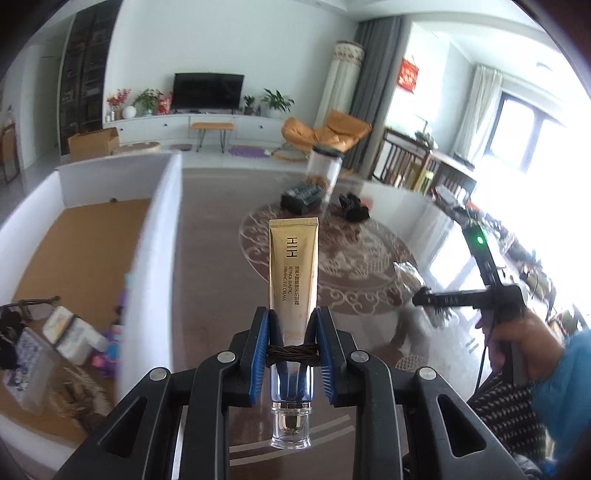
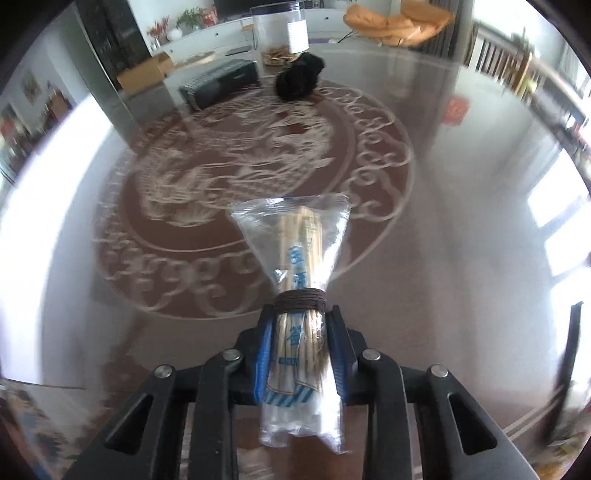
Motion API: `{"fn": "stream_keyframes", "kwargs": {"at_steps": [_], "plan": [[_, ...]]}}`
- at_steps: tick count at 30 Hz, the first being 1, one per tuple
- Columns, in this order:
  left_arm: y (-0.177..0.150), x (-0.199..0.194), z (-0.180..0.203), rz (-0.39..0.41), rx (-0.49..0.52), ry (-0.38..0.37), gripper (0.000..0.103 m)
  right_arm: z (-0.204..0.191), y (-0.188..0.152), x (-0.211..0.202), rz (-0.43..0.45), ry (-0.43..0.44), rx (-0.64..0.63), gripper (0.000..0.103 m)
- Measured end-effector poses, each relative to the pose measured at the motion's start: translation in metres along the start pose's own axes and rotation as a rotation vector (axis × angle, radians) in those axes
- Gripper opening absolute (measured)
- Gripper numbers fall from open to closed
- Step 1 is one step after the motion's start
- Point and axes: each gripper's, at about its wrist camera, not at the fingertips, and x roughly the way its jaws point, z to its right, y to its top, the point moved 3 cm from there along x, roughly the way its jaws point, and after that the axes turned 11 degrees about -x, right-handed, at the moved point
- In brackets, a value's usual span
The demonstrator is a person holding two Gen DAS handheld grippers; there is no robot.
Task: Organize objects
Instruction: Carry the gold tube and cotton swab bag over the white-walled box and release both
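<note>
My left gripper (image 1: 291, 325) is shut on a gold eye-cream tube (image 1: 293, 266), held upright above the glossy table with its clear cap toward the camera. To its left stands a white box (image 1: 162, 221) with a cork floor and several small items inside. My right gripper (image 2: 301, 317) is shut on a clear plastic bag of wooden sticks (image 2: 301, 240), which juts forward over the table's round pattern. In the left wrist view the right gripper (image 1: 424, 295) shows at the right, held by a hand (image 1: 524, 343), with the bag (image 1: 408, 275) at its tip.
At the far side of the table stand a clear jar with a dark lid (image 2: 282, 31), a black box (image 2: 221, 86) and a black bundle (image 2: 301, 75). The table's glass top (image 2: 461, 221) reflects the windows. A blue sleeve (image 1: 569, 387) is at the right edge.
</note>
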Motion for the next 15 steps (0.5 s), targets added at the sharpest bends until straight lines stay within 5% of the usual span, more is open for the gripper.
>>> {"fn": "stream_keyframes", "kwargs": {"at_steps": [8, 15], "plan": [[0.029, -0.055, -0.042, 0.1, -0.067, 0.051, 0.025, -0.102, 0.025, -0.061, 0.198, 0.228, -0.092, 0.028], [0.05, -0.095, -0.097, 0.19, -0.115, 0.201, 0.025, -0.192, 0.05, -0.106, 0.313, 0.387, -0.226, 0.028]]}}
